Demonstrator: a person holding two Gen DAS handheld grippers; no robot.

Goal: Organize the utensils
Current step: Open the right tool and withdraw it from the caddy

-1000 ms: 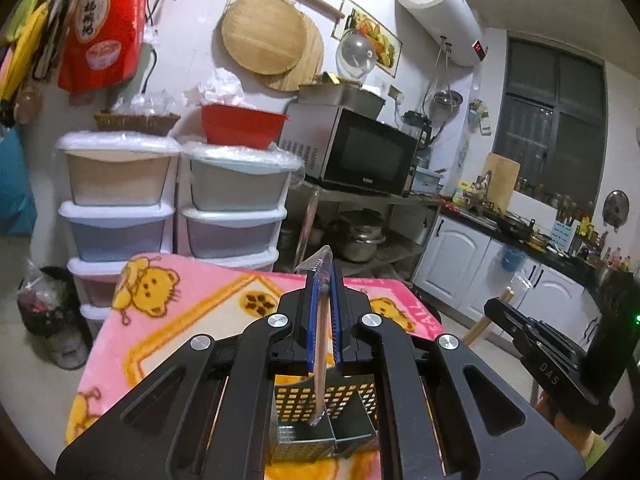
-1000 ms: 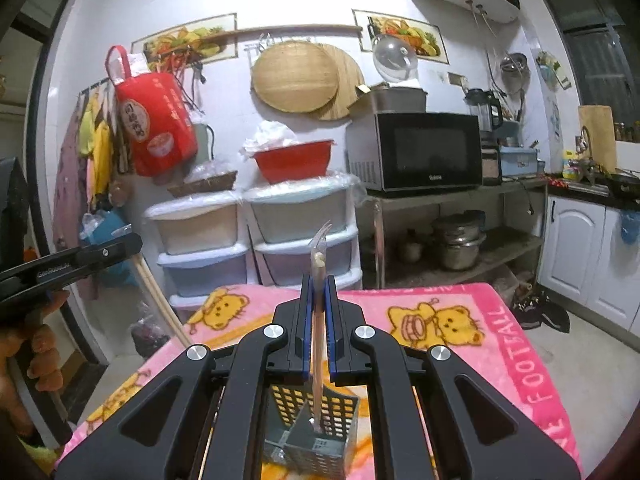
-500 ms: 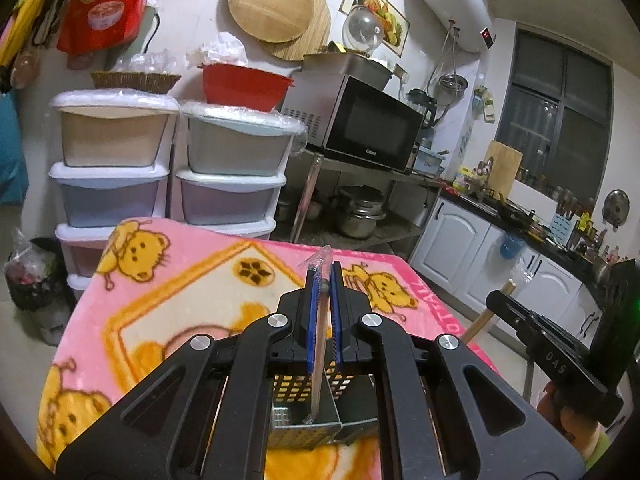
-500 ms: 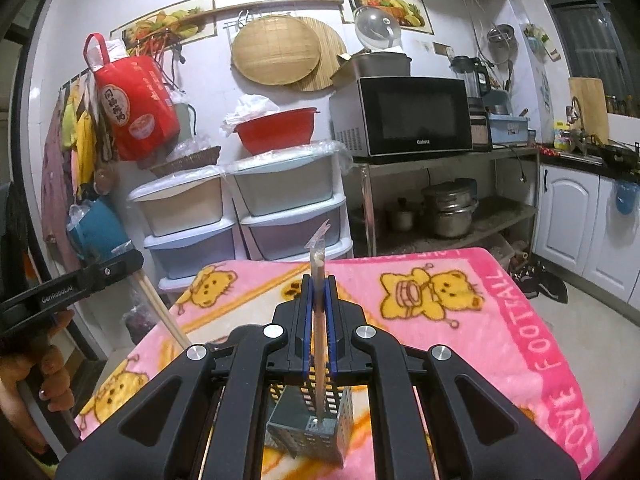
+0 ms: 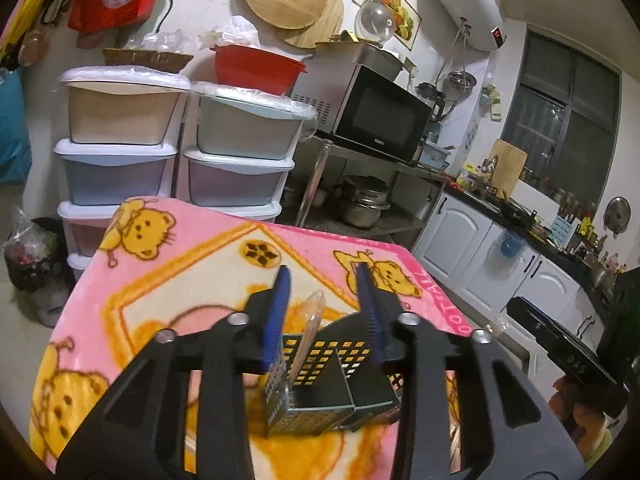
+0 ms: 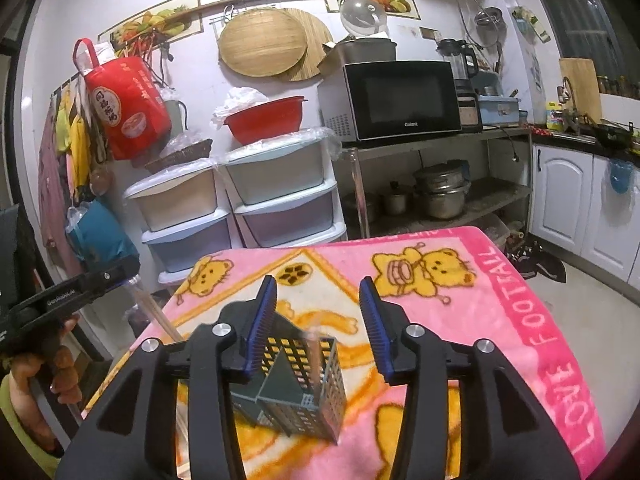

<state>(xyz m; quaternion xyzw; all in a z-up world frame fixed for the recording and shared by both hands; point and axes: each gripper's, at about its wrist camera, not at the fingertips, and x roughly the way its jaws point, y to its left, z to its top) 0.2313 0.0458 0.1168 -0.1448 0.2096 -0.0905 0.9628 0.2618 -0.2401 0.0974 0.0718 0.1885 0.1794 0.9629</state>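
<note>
A grey perforated utensil holder (image 5: 320, 392) with compartments stands on the pink bear-print blanket (image 5: 168, 280); it also shows in the right wrist view (image 6: 296, 388). My left gripper (image 5: 324, 304) is open just above it. A wrapped pair of chopsticks (image 5: 306, 340) leans in the holder's left compartment, free of the pads. My right gripper (image 6: 316, 312) is open above the holder, and a thin chopstick (image 6: 314, 356) stands in its right compartment, free of the pads.
Stacked plastic drawers (image 5: 120, 152) and a metal rack with a microwave (image 5: 376, 116) stand behind the table. White cabinets (image 6: 580, 208) are at the right. The other gripper shows at each view's edge (image 6: 60, 300), (image 5: 568, 360). The blanket (image 6: 520, 300) extends right of the holder.
Both grippers have opened and let go of their chopsticks, which now rest in the holder. Both views have tilted down toward the table.
</note>
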